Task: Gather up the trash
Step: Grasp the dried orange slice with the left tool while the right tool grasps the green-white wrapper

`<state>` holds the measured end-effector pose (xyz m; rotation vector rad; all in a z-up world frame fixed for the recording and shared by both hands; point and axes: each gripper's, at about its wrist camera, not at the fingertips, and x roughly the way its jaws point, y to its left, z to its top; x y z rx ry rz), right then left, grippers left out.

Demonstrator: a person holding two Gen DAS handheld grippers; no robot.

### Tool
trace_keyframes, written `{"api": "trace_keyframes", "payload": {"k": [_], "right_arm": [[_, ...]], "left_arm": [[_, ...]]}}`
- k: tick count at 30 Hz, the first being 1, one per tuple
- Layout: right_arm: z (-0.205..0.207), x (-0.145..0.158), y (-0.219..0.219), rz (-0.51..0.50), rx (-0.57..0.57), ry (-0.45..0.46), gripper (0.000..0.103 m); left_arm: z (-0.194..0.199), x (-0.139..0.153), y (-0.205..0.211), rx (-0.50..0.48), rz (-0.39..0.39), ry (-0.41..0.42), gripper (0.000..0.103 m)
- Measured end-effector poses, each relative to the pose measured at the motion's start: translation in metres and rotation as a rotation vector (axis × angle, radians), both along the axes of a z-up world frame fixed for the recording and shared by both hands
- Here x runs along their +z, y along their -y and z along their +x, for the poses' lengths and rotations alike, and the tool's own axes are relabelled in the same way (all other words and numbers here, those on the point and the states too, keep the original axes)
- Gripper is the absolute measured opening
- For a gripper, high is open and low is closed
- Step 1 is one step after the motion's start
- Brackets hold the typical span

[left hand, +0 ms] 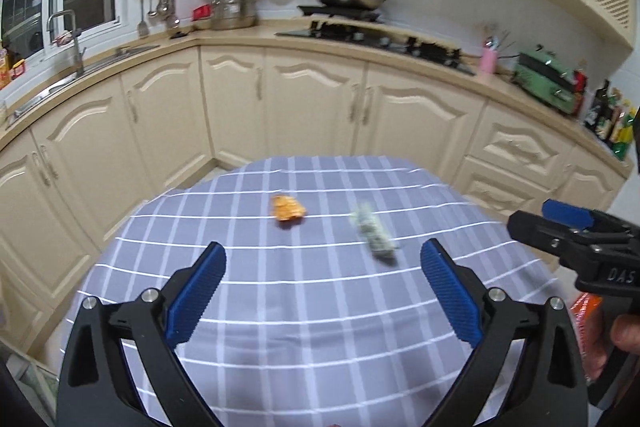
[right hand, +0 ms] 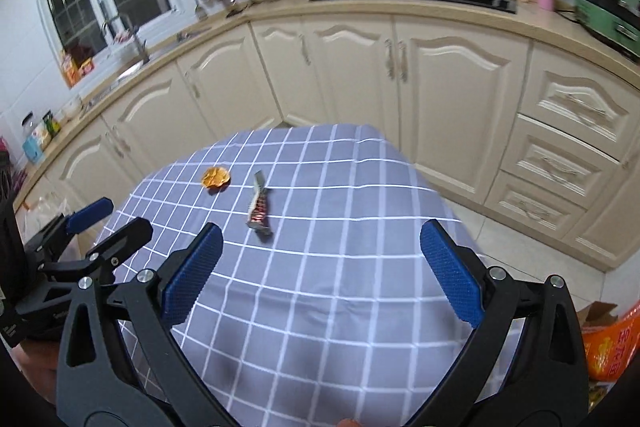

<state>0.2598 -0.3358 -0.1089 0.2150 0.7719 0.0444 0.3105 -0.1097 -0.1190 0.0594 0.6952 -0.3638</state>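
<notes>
Right wrist: tablecloth (right hand: 340, 267) bare beyond wrapper (right hand: 259, 207).

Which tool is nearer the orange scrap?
Left, though only by a little. The left tool sits almost straight behind the orange scrap; the right tool is back and off to its right.

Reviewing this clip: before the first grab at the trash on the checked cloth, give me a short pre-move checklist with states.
1. Left gripper open, empty: ok.
2. Right gripper open, empty: ok.
3. Orange scrap lies free on the tablecloth: ok.
4. Twisted wrapper apart from the scrap, room for fingers: ok.
5. Bin or bag to drop trash into: cannot tell.
6. Left view sharp enough to aim: not ok, blurred.
</notes>
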Motion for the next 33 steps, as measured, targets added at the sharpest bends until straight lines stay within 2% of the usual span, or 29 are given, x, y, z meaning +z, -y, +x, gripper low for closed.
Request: {"api": "trace_keyframes", "payload": {"k": [7, 13, 15, 19, 21, 24, 26, 29, 30, 31, 33], "right_arm": [[0.054, -0.031, -0.035, -0.031, 0.093, -0.087, 0.096], [0.091, -0.059, -0.053, -0.029, 0.165, -0.15, 0.067], [0.1, -0.068, -0.055, -0.017, 0.178, -0.166, 0.047], [0.104, -0.075, -0.057, -0.038, 0.195, -0.157, 0.032], [0.101, -0.075, -0.05, -0.033, 0.183, -0.149, 0.016], [0.097, -0.077, -0.043, -0.04, 0.169, -0.136, 0.015], [0.095, -0.077, -0.04, -0.029, 0.168, -0.129, 0.015], [0.094, -0.076, -0.036, -0.003, 0.166, -0.123, 0.015], [0.094, -0.075, -0.035, 0.001, 0.165, -0.12, 0.015], [0.092, -0.074, -0.034, 0.007, 0.165, -0.114, 0.015], [0.09, -0.07, -0.033, 0.024, 0.167, -0.102, 0.015]], "left_arm": [[0.049, -0.029, -0.018, 0.047, 0.071, -0.063, 0.096], [0.084, -0.052, -0.017, 0.041, 0.129, -0.103, 0.096], [0.095, -0.059, -0.014, 0.039, 0.146, -0.116, 0.096], [0.113, -0.068, -0.001, 0.023, 0.178, -0.125, 0.096], [0.119, -0.069, 0.007, 0.016, 0.197, -0.119, 0.096], [0.13, -0.072, 0.018, 0.003, 0.21, -0.131, 0.096], [0.137, -0.073, 0.022, -0.004, 0.19, -0.143, 0.095], [0.141, -0.074, 0.023, -0.026, 0.144, -0.173, 0.057], [0.141, -0.074, 0.022, -0.022, 0.137, -0.17, 0.039], [0.138, -0.074, 0.021, -0.023, 0.13, -0.172, 0.034], [0.132, -0.073, 0.018, -0.026, 0.11, -0.182, 0.033]]}}
